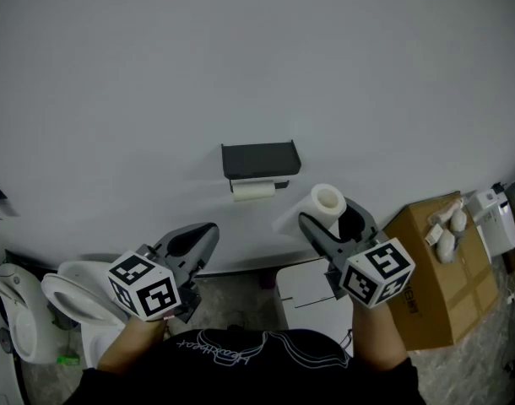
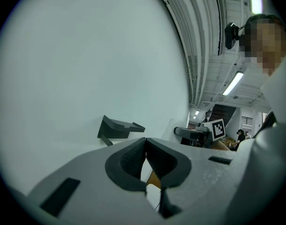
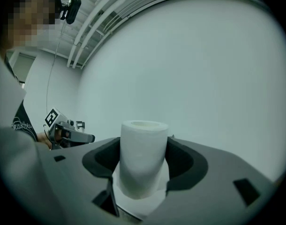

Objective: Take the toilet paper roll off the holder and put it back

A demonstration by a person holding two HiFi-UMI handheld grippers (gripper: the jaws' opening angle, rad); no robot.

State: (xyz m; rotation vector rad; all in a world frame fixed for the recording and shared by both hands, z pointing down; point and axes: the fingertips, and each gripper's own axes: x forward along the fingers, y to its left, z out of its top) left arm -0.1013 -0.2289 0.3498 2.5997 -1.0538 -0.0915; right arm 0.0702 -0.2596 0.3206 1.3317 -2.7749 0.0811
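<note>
Against the far white wall [image 1: 241, 57], the dark holder [image 1: 260, 160] is mounted with its flat shelf on top and a short white bar just beneath it. Right of the holder and nearer the person, well apart from it, the toilet paper roll [image 1: 328, 201] stands upright, hollow core facing up, with a loose sheet hanging off its left side. The right gripper [image 1: 329, 218] is clamped on the roll, one dark pad pressed against each side. The right gripper view shows the same grip: the roll [image 3: 142, 158] fills the gap of the right gripper [image 3: 143, 144], its top rising above both jaws. The left gripper [image 1: 208, 230] is held level at the left, below the holder; in its own view the left gripper [image 2: 146, 144] has its jaws together at the tips with nothing between them, and the holder [image 2: 118, 128] shows beyond on the wall. Near left stands a toilet [image 1: 72, 289]; near right, a cardboard box [image 1: 439, 277].
</note>
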